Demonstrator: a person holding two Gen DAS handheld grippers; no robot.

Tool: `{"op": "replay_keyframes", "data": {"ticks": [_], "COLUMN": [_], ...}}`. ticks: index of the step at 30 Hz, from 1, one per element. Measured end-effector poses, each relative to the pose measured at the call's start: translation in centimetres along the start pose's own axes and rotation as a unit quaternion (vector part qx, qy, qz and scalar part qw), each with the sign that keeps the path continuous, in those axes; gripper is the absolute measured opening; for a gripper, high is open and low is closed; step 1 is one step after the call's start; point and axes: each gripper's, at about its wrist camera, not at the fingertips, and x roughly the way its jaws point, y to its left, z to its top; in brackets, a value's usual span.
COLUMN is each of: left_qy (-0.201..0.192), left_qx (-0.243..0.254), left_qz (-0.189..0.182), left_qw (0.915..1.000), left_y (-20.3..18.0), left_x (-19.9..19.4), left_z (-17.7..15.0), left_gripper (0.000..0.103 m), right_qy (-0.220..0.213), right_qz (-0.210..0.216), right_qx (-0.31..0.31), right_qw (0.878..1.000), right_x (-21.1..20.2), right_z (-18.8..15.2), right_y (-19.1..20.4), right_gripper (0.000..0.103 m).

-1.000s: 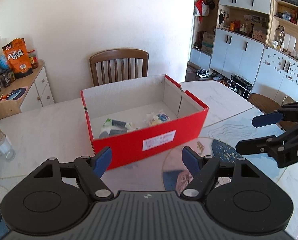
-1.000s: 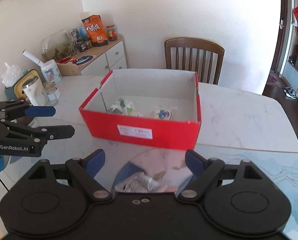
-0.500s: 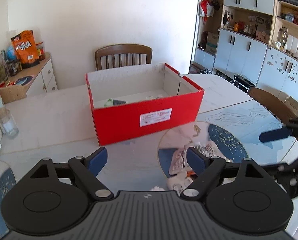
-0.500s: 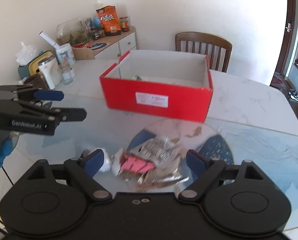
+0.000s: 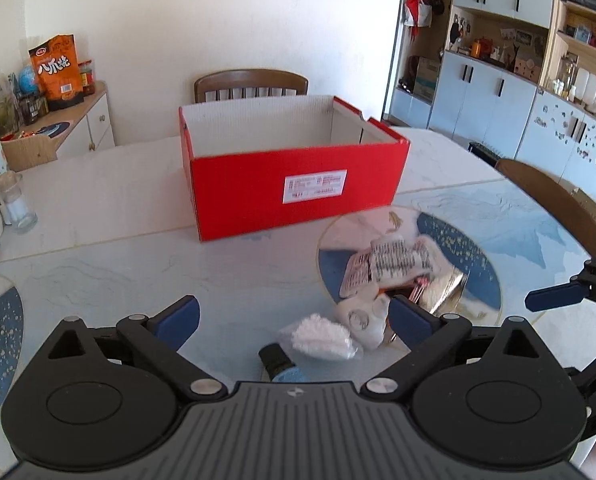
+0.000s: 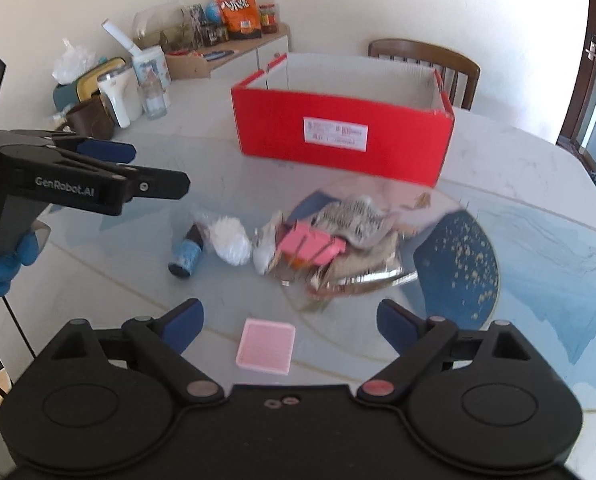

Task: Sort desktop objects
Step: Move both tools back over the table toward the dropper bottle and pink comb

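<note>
A pale marble-patterned table (image 6: 498, 160) with blue printed patches is seen in a lived-in room, with a wooden slat-back chair (image 5: 251, 84) behind it against a white wall and grey-blue cabinets (image 5: 490, 92) to the right. A red cardboard box (image 6: 344, 136) with an open top stands mid-table. Just in front of it a heap of foil and printed packets (image 6: 346, 240) is spread, with a white fluffy pouch (image 6: 229, 240) and a small blue-labelled dark bottle (image 6: 185, 254) lying beside it, and a pink square card (image 6: 265, 346) nearer the edge. Bare table is left around the heap. The left gripper (image 5: 293, 320) and right gripper (image 6: 289, 320) are held above it, jaws just opened wide, nothing gripped.
</note>
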Motion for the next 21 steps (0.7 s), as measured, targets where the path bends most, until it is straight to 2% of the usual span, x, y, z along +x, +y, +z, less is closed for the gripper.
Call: {"op": "replay_keyframes", "data": {"ticks": [16, 21], "left_qy": [0.037, 0.046], "left_qx": [0.059, 0.063], "left_qz": [0.002, 0.001], "left_qw": [0.9975, 0.9969], "left_y": [-0.6, -0.7], "left_x": [3.7, 4.8], "left_z": [-3.7, -4.1], "left_gripper": [0.101, 0.101], "right_qy": [0.031, 0.045], "right_qz": [-0.022, -0.028], "right_qx": [-0.003, 0.001], "right_qw": [0.999, 0.999], "right_x": [4.0, 5.5], "right_z": [-2.7, -2.9], "right_y": [1.3, 1.6], "right_gripper": [0.093, 0.089]}}
